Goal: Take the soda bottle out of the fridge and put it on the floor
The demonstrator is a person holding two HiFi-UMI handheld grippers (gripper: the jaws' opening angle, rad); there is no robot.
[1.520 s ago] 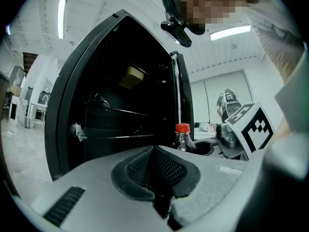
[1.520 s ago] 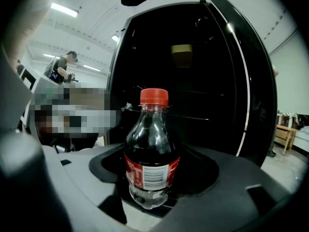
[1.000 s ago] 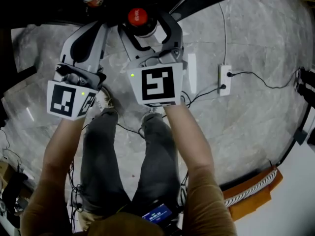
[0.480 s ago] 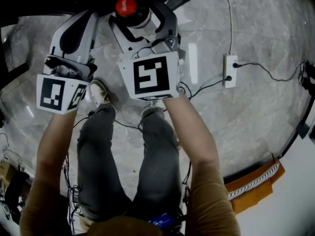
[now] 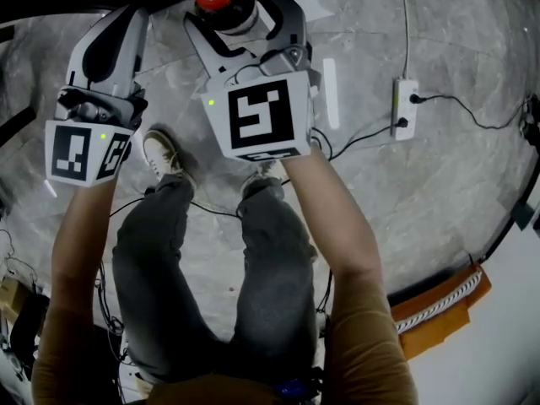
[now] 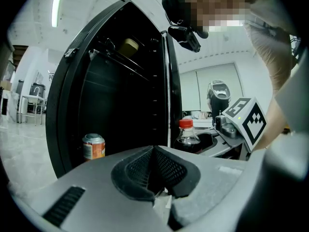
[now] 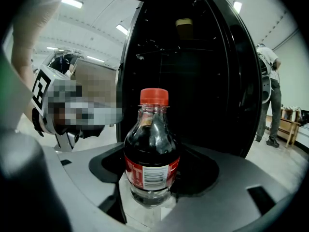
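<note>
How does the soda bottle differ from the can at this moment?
The soda bottle is clear plastic with dark drink and a red cap; the can is short, orange metal. The bottle is clamped in the right gripper, outside the fridge; the can stands free low inside it. Both are upright.

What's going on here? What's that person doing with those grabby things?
A person holds a gripper in each hand before an open black fridge. The right gripper is shut on the soda bottle, holding it upright, not yet on the floor. The left gripper is shut and empty. An orange can stands inside the fridge.
</note>
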